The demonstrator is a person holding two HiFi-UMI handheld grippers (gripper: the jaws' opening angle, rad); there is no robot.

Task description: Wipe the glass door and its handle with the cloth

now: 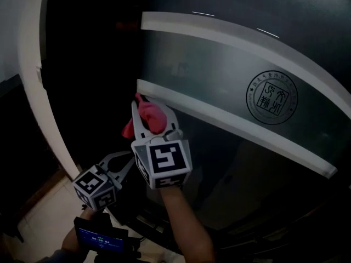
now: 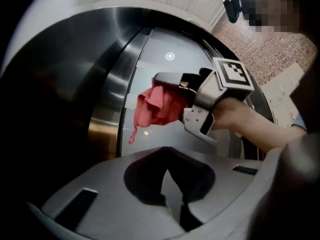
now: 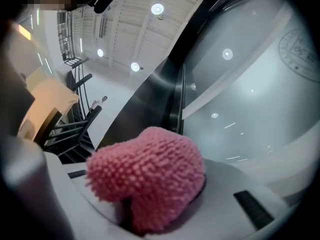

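The dark glass door (image 1: 219, 81) carries two frosted bands and a round seal (image 1: 272, 98). My right gripper (image 1: 149, 109) is shut on a pink nubby cloth (image 1: 154, 120) and holds it up at the left end of the lower frosted band (image 1: 236, 127). I cannot tell whether the cloth touches the glass. From the left gripper view, the cloth (image 2: 157, 109) hangs from the right gripper (image 2: 172, 91) in front of the pane. The cloth (image 3: 145, 179) fills the right gripper's jaws (image 3: 150, 204). My left gripper (image 1: 125, 160) is lower left, shut and empty (image 2: 167, 156).
A pale curved door frame (image 1: 38, 92) runs down the left side. A brushed-steel upright (image 2: 107, 99) stands left of the pane. Beige floor tiles (image 1: 38, 218) show at lower left. A small device with a blue screen (image 1: 101, 237) sits on the left forearm.
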